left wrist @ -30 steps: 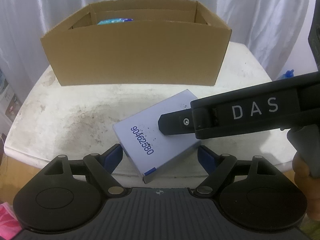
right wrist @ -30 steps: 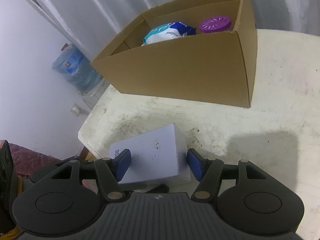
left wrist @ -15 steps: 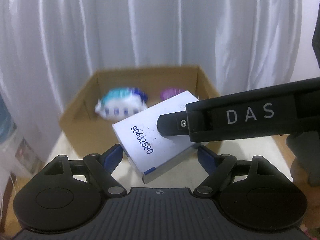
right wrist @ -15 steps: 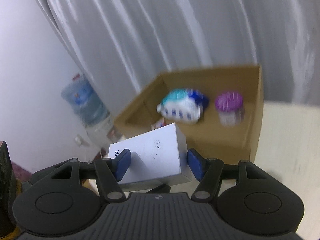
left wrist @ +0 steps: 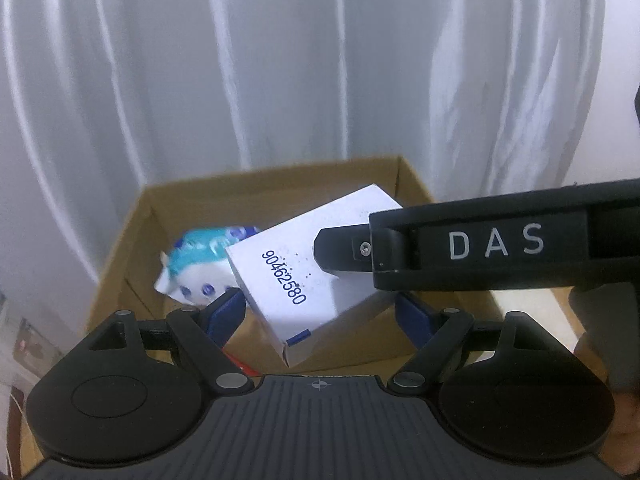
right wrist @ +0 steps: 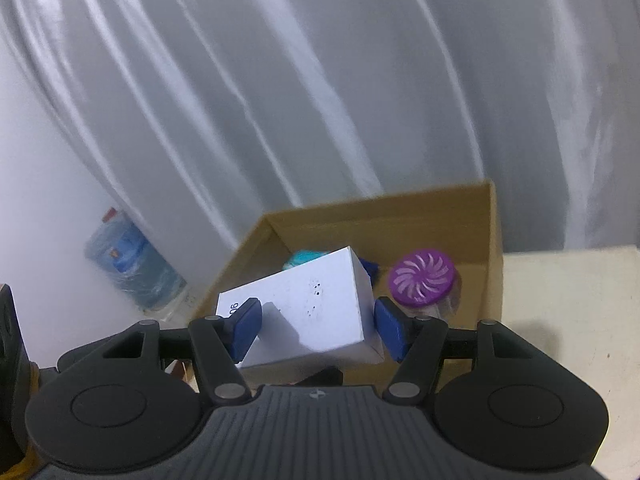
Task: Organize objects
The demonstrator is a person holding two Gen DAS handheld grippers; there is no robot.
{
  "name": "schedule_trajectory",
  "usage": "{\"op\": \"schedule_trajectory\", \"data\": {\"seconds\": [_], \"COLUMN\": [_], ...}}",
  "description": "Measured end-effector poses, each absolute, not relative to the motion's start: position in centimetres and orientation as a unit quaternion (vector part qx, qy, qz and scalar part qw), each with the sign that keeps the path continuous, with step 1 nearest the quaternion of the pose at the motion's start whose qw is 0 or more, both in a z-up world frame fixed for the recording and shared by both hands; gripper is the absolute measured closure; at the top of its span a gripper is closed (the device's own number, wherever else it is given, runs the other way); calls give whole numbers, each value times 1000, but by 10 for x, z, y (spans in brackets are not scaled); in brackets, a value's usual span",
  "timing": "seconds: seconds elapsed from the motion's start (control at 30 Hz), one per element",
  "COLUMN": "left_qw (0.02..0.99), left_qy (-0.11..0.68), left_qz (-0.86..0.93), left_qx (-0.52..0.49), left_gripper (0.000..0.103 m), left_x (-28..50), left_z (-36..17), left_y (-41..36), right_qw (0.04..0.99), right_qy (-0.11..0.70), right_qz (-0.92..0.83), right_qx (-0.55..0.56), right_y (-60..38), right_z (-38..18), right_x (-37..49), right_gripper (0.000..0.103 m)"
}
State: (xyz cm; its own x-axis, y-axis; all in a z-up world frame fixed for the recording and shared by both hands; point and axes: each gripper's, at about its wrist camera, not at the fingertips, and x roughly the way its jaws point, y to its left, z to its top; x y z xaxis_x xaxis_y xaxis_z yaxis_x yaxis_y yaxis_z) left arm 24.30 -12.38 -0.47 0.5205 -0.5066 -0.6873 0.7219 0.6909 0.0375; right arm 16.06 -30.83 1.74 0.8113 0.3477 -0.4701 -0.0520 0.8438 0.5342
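Observation:
A white carton printed 90462580 (left wrist: pixel 304 268) hangs in the air over the open cardboard box (left wrist: pixel 176 196). Both grippers hold it. My left gripper (left wrist: pixel 320 312) has its blue pads on the carton's two sides. My right gripper (right wrist: pixel 316 326) is shut on it too, and its black finger marked DAS (left wrist: pixel 492 248) crosses the carton's top in the left wrist view. The carton (right wrist: pixel 304 300) also shows in the right wrist view above the box (right wrist: pixel 494 240). Inside the box lie a teal and white packet (left wrist: pixel 196 264) and a purple-lidded jar (right wrist: pixel 422 278).
A white curtain (left wrist: pixel 280 60) hangs behind the box. The white table (right wrist: pixel 568 292) runs to the right of the box. A blue water bottle (right wrist: pixel 132 272) stands on the floor at the left.
Both grippers have lifted the carton off the table and carried it forward over the open box. The box's inside and its contents have come into view below it.

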Motion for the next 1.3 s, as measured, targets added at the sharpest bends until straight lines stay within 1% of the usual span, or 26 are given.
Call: {"op": "schedule_trajectory", "data": {"seconds": [0.23, 0.4, 0.6, 0.7, 0.8, 1.0, 1.1, 1.17, 1.23, 1.3], "left_qw": [832, 815, 803, 802, 804, 811, 818, 824, 835, 848], "left_qy": [386, 414, 427, 427, 422, 412, 403, 393, 376, 358], "left_qz": [-371, -387, -401, -403, -405, -405, -403, -401, -396, -386], "left_qx": [145, 126, 108, 104, 104, 94, 82, 73, 68, 66], "left_gripper": [21, 21, 21, 21, 20, 20, 13, 5, 1, 0], "left_x": [267, 282, 286, 288, 287, 284, 279, 273, 264, 255], "left_z": [-26, -33, -34, -34, -34, -27, -18, -11, -3, 6], "left_y": [-122, -122, -117, -114, -111, -100, -90, -79, -68, -56], "right_qw": [902, 912, 913, 914, 913, 911, 917, 921, 925, 930], "right_qy": [326, 332, 347, 351, 351, 340, 312, 290, 271, 251], "right_qz": [97, 80, 73, 75, 78, 84, 88, 90, 87, 80], "right_qx": [265, 229, 202, 191, 195, 220, 233, 242, 250, 258], "right_y": [-309, -296, -292, -289, -290, -298, -306, -311, -316, -320], "right_z": [-10, -11, -12, -11, -11, -7, 5, 14, 24, 32], "right_x": [183, 188, 193, 195, 195, 188, 177, 167, 156, 143], "right_gripper": [37, 37, 36, 33, 29, 29, 24, 21, 15, 8]}}
